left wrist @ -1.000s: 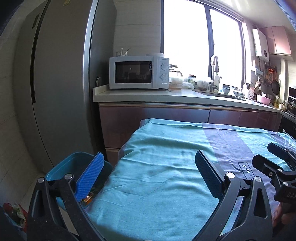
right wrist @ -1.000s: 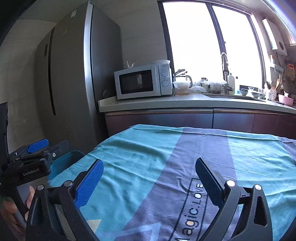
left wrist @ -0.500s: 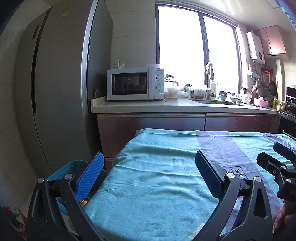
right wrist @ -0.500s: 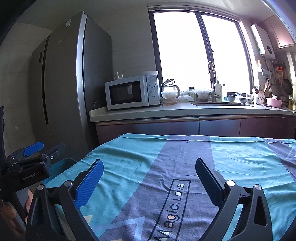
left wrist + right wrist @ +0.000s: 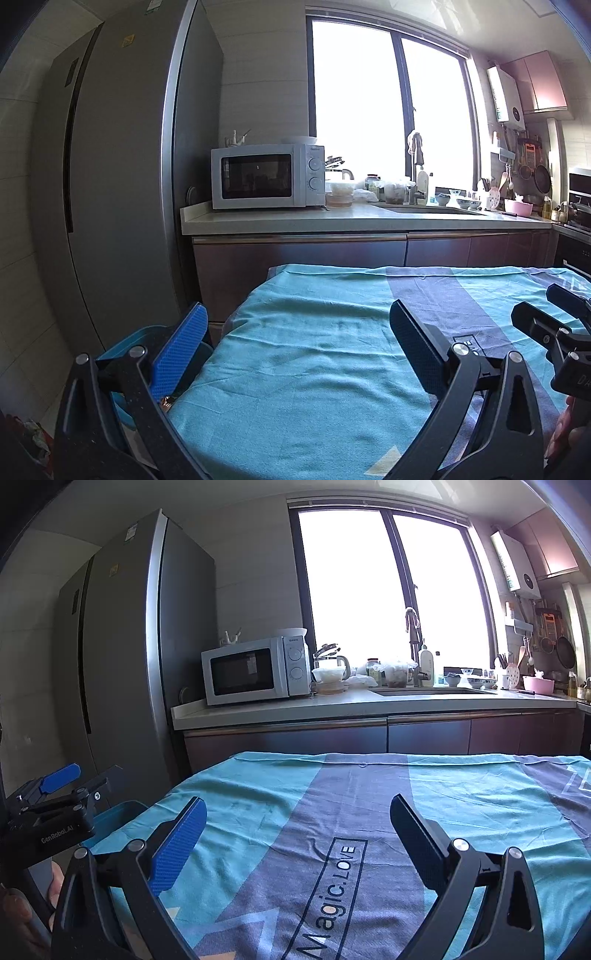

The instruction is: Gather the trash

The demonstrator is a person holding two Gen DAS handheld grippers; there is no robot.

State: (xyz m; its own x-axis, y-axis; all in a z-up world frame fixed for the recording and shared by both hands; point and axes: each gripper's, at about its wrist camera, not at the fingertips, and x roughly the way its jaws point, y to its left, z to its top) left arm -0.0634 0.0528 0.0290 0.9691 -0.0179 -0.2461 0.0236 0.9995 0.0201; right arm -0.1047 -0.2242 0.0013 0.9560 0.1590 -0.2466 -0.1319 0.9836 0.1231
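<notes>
**Table looks cleared, bin sits at its left edge**

We hold both grippers low over the cloth [image 5: 332,812], a teal and grey sheet covering the table across the lower half of both views. Our left gripper [image 5: 295,343] has its jaws spread wide with nothing between them, and our right gripper [image 5: 295,834] is the same: wide apart and empty.

On the task, we judge it to be at or near its end. No wrapper, scrap or other loose piece lies on the part of the cloth we can see, so nothing in reach is left to pick up. The near edge of the table is hidden behind the gripper frames, so we cannot rule out something there.

The trash itself seems to be in the blue bin [image 5: 122,350], which stands on the floor at the lower left of the left view, just beside the table's left edge and partly behind the left blue finger. A small brownish bit shows inside it near the table edge; what else it holds we cannot tell. In the right view only a strip of its rim shows at lower left.

At the far lower left corner of the left view some crumpled coloured material [image 5: 33,432] lies on the floor, too dim to identify.
</notes>
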